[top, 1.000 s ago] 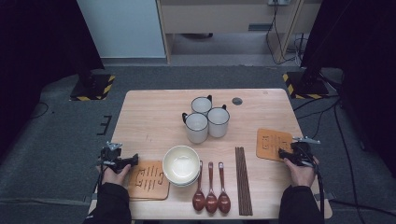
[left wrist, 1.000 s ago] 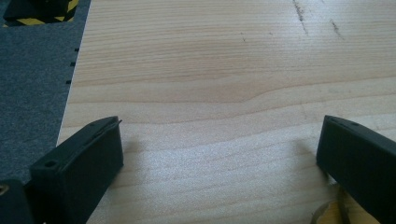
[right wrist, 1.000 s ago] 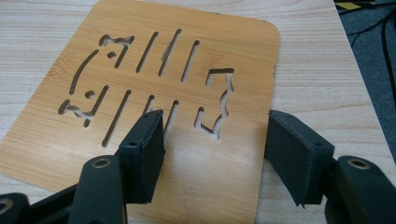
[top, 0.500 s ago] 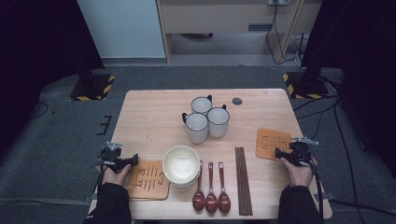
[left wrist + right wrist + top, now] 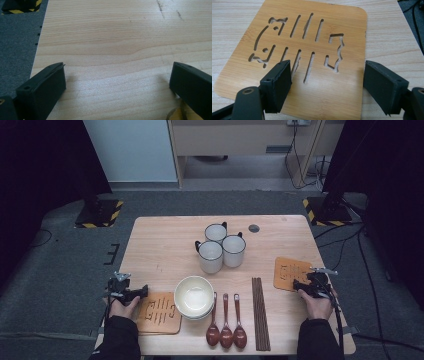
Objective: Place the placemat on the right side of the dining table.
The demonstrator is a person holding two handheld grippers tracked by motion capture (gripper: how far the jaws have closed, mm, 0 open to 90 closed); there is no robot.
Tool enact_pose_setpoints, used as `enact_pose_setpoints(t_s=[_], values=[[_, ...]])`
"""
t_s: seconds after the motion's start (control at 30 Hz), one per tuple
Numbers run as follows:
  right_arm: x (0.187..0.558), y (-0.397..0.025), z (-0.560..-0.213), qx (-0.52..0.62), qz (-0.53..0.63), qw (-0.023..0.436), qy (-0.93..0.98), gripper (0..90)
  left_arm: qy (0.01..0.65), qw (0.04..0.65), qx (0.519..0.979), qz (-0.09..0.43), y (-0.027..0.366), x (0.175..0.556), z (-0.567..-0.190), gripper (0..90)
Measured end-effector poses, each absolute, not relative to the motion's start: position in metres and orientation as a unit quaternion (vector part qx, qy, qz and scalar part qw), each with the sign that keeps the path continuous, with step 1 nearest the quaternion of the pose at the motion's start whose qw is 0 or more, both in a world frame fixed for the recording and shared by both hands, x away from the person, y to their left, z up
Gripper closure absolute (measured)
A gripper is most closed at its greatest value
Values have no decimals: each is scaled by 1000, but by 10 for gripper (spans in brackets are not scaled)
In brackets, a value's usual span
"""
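Two wooden trivets on the table: one by each gripper; the right one is the piece being approached.

High view – right trivet [image 5: 291,272]: lies flat near the table's [image 5: 165,245] right edge, well apart from the mugs [image 5: 220,249].
High view – right gripper [image 5: 300,285]: sits at the trivet's near edge, in the person's right hand.
High view – left gripper [image 5: 142,291]: rests at the table's left edge, just beside the left trivet [image 5: 159,312], which is partly under the bowls [image 5: 193,296].
High view – other stock: three spoons [image 5: 226,322] and chopsticks [image 5: 260,312] along the front.

Left gripper view – jaws: spread wide over bare tabletop, holding nothing.

Right gripper view – trivet [image 5: 312,45]: thin bamboo board, rounded corners, cut-out slots.
Right gripper view – right gripper [image 5: 327,85]: jaws wide apart, over the board's near part, gripping nothing.

Handling, as judged: light, stiff, not fragile; smooth face likely slippery.
Hold point, as judged: the near edge, lifted or slid off the table rim so one jaw gets under it.
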State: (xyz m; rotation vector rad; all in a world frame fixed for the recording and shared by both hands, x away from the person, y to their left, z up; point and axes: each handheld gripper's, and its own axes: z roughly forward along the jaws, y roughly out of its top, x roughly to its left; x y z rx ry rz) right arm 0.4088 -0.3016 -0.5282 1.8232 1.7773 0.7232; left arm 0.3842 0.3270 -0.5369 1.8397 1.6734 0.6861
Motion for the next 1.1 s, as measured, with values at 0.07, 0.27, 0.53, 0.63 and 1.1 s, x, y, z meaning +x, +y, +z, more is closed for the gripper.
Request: enact_pose_setpoints(t_s=[0.07, 0.27, 0.53, 0.63, 1.1], values=[[409, -303, -528, 665, 265, 245, 654, 232, 623, 277, 685, 255, 327, 384, -537, 0], [412, -313, -530, 646, 280, 241, 668, 233, 623, 277, 685, 255, 327, 384, -537, 0], [418, -319, -531, 613, 293, 232, 696, 233, 623, 277, 686, 255, 327, 384, -537, 0], [419, -321, -531, 611, 295, 230, 698, 233, 623, 277, 686, 255, 327, 384, -537, 0], [419, -326, -531, 603, 298, 228, 704, 232, 623, 277, 686, 255, 327, 384, -537, 0]])
